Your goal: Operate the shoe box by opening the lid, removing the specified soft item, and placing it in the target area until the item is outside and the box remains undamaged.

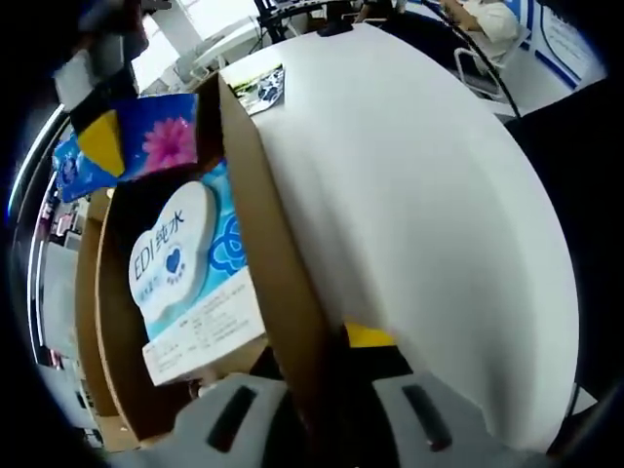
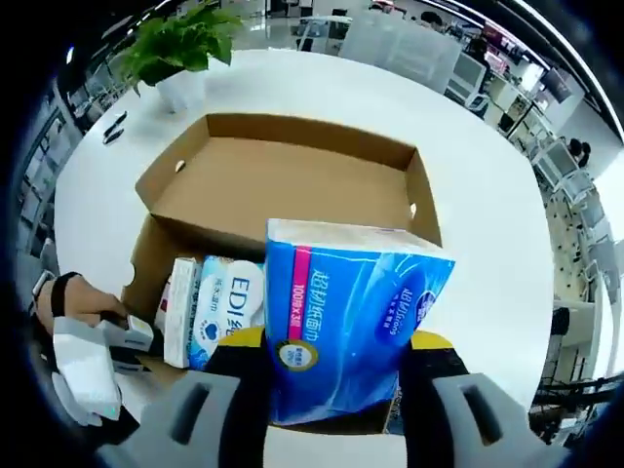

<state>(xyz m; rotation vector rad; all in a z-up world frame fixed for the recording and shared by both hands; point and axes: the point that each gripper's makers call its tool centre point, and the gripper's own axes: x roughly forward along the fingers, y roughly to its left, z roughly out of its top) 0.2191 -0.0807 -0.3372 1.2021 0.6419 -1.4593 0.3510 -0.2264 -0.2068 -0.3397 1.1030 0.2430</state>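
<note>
The brown cardboard shoe box stands open on the white table, its lid folded back. My right gripper is shut on a blue soft tissue pack, holding it above the box's near end. In the left gripper view that blue pack hangs over the box's far end. A white and blue EDI wipes pack lies inside the box, beside a slim white pack. My left gripper is shut on the box's side wall. The wipes pack lies just left of that wall.
A potted green plant and a small black object stand at the table's far left. A printed packet lies on the white table beyond the box. A hand holds the left gripper. Office chairs and desks surround the table.
</note>
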